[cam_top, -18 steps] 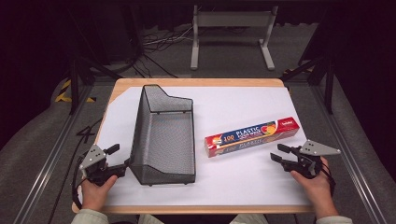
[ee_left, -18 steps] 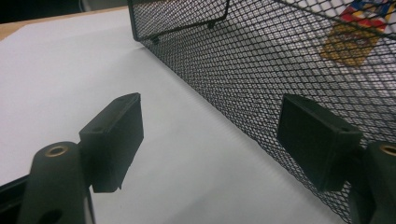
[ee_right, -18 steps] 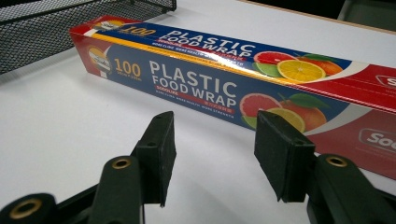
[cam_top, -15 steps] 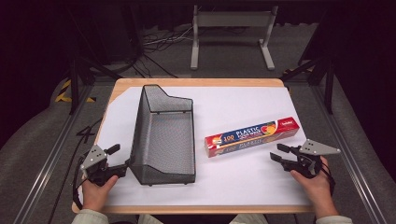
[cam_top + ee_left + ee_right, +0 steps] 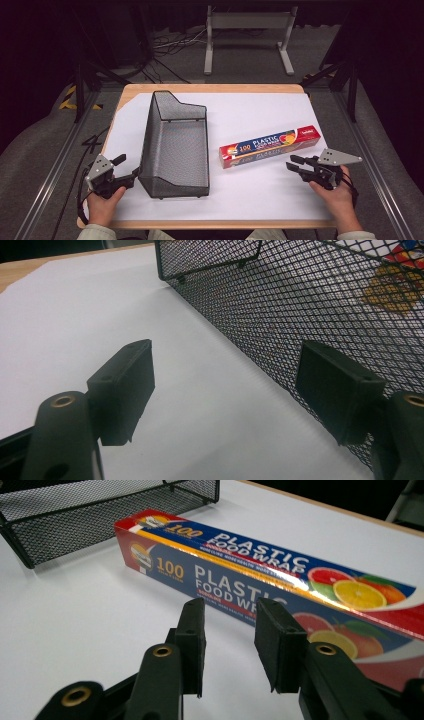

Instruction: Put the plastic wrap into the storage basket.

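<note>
- The plastic food wrap box (image 5: 270,147) is long and slim, red and blue, printed "100 PLASTIC FOOD WRAP" in white and yellow, with citrus slices pictured toward one end.
- It lies flat on the white sheet (image 5: 260,190) covering the counter (image 5: 210,88), angled, its far end toward the right edge.
- A black wire mesh basket (image 5: 175,145) stands to the left of the box, apart from it, its tall end toward the back.
- The right tongs (image 5: 295,164) sit low on the sheet just in front of the box's right half, pointing at its long side; the jaws stand a little apart with nothing between them, not touching the box.
- The left tongs (image 5: 127,167) are at the basket's near left corner, jaws spread wide and empty; in the left gripper view one jaw is right up against the mesh wall.
</note>
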